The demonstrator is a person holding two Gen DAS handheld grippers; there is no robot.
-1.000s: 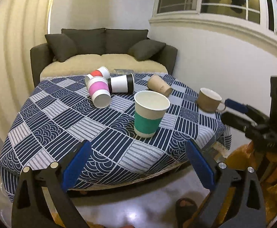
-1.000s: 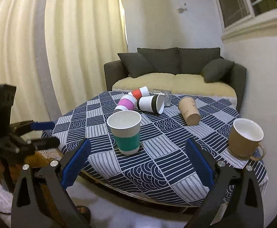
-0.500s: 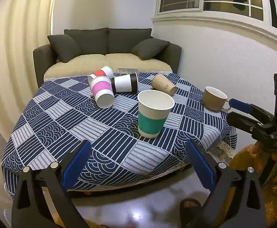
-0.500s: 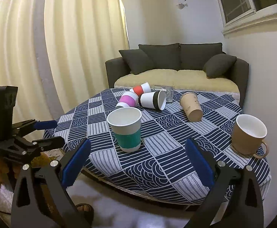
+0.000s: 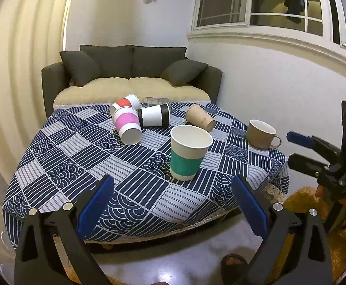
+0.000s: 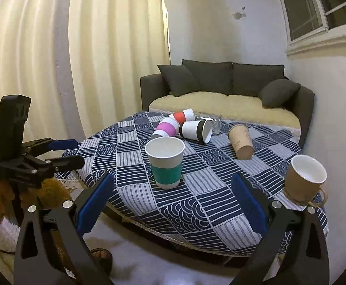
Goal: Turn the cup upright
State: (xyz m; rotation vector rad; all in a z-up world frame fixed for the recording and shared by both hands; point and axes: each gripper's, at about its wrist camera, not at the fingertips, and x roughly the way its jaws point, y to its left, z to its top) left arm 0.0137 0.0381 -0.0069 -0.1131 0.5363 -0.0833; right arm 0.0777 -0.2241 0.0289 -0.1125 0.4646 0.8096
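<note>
Right now we are holding our left gripper [image 5: 173,204] and right gripper [image 6: 173,201] wide open and empty off the near edge of the table [image 5: 61,156], where the green cup [image 5: 188,152] is standing upright in front of four paper cups lying tipped over.

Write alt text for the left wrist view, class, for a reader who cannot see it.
A green-banded paper cup stands upright near the front of a blue patterned tablecloth, between the open left claw fingers. Behind it lie four tipped paper cups: pink, red, black-banded, brown. A tan mug stands at right.
</note>
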